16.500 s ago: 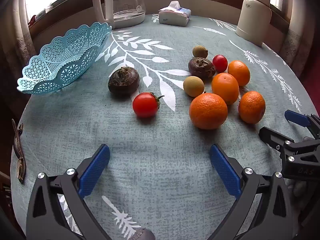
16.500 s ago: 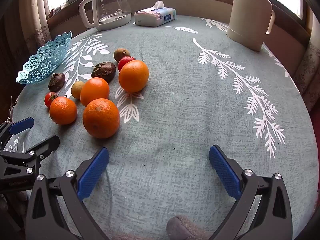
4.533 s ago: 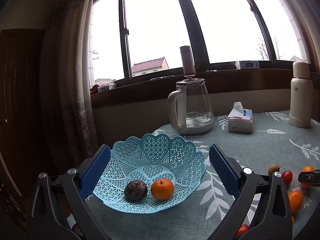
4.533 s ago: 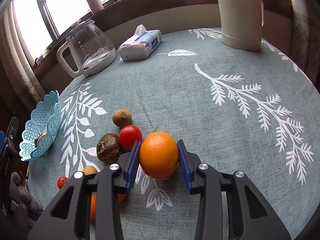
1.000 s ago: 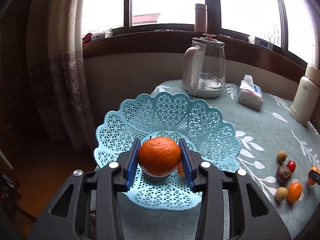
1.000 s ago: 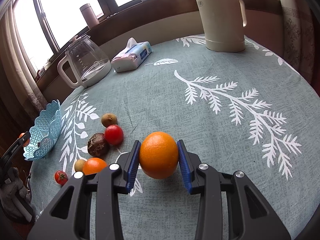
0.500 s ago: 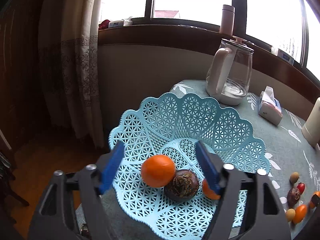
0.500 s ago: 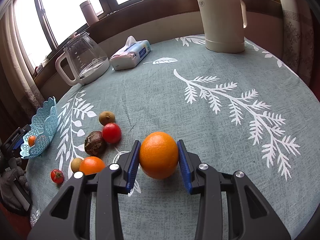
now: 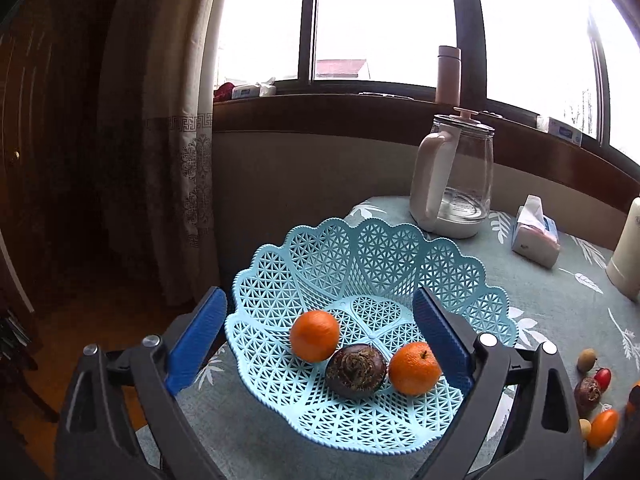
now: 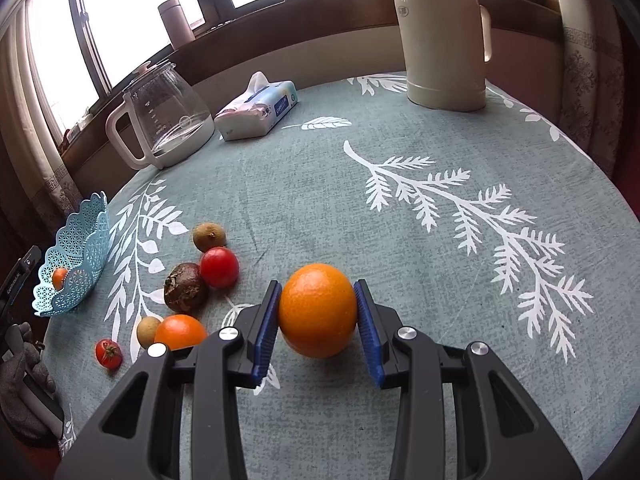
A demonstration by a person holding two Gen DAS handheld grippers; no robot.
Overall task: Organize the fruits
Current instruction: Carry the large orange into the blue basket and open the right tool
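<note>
Right wrist: right gripper (image 10: 318,316) clamps orange (image 10: 317,309); left gripper (image 9: 320,332) agape (empty) over basket (image 9: 460,276)

Inside the basket (image 9: 280,280) at the left edge of the surface (image 10: 400,216): a tangerine (image 9: 314,335), a dark fruit (image 9: 356,370) touching it on the right, a second tangerine (image 9: 414,368) just beside that. Behind the basket, a kettle (image 9: 456,184); right of the kettle, a tissue pack (image 10: 258,114); far right, a flask (image 10: 444,40). Between basket and surface centre, a cluster of loose fruit (image 10: 188,286), perhaps six pieces. Right of the cluster, an orange (image 10: 318,310)
</note>
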